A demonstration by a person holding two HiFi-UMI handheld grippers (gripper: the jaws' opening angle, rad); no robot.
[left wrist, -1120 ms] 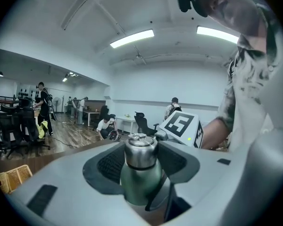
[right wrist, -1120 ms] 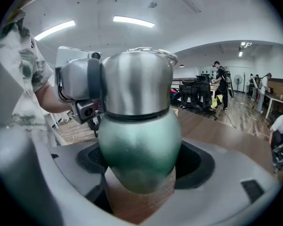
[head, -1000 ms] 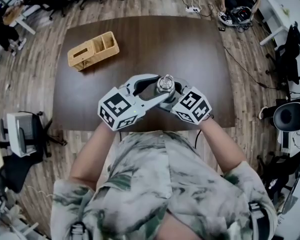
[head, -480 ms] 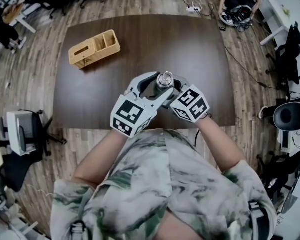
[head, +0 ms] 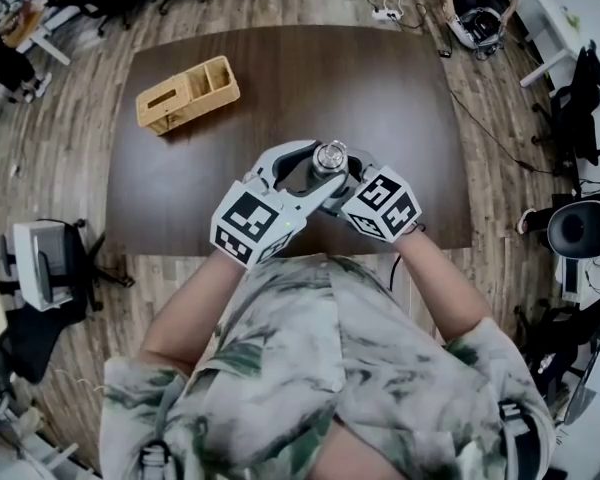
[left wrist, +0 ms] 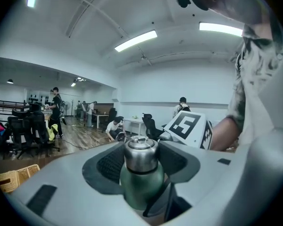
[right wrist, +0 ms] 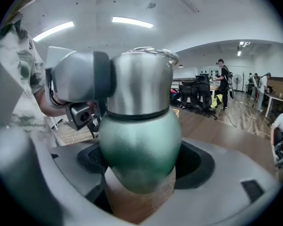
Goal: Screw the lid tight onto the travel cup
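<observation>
Dark wood grain runs across the counter (head: 280,78), and both tools meet over its near edge, close to the person working them.

The left tool (left wrist: 141,161) has its jaws wide, one dark ribbed pad on each side of the lid (left wrist: 140,149), and the pads look pressed against its sides. The right tool (right wrist: 140,161) comes in from the other side, lower down. Its jaws are clamped on the rounded body of the travel cup (right wrist: 140,145), which sits in the hollow of the pads. The cup is upright with the lid on top. I cannot tell whether its base rests on the counter.

The lid is brushed steel, shaped like a short drum, with a thin wire loop on its crown. A dark seam separates it from the body, which is bulbous, matte green and finely grained. Both tools have smooth grey shells.

The only print I can see is the black-and-white square patterns on the left marker cube (head: 248,228) and the right marker cube (head: 385,206).

A pale woven basket (head: 187,95) with two compartments sits well apart at the far left of the counter. Around the counter are a plank floor (head: 80,168) and a black office chair (head: 585,233). Strip lights (left wrist: 136,40) hang on the white ceiling.
</observation>
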